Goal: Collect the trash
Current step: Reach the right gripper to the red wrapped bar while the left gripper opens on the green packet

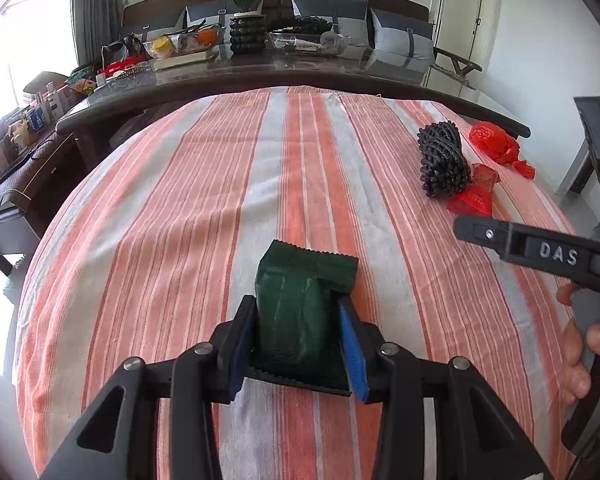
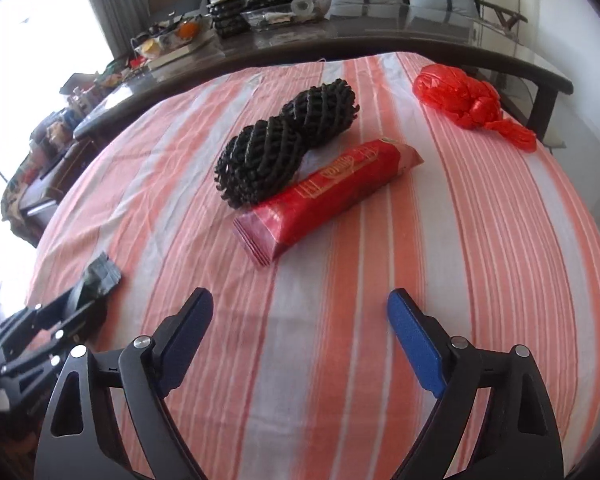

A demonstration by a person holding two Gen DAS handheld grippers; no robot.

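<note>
My left gripper [image 1: 298,312] is shut on a dark green wrapper [image 1: 300,300] just above the striped cloth [image 1: 180,220]; the wrapper [image 2: 100,274] and left gripper [image 2: 82,300] also show at the left of the right wrist view. My right gripper [image 2: 300,304] is open and empty over the cloth [image 2: 340,340], short of a red wrapper [image 2: 324,196]. A black foam net [image 2: 288,140] lies behind the red wrapper, touching it. A crumpled red plastic bag [image 2: 468,100] lies at the far right. In the left wrist view the net [image 1: 442,162], red wrapper [image 1: 474,194] and bag [image 1: 498,146] lie at the right.
A dark glossy table [image 1: 300,72] stands beyond the cloth with a potted plant [image 1: 247,20], glass bowls [image 1: 308,42] and clutter. A sofa with grey cushions [image 1: 400,36] is behind it. A cluttered side cabinet [image 1: 16,152] is at the left.
</note>
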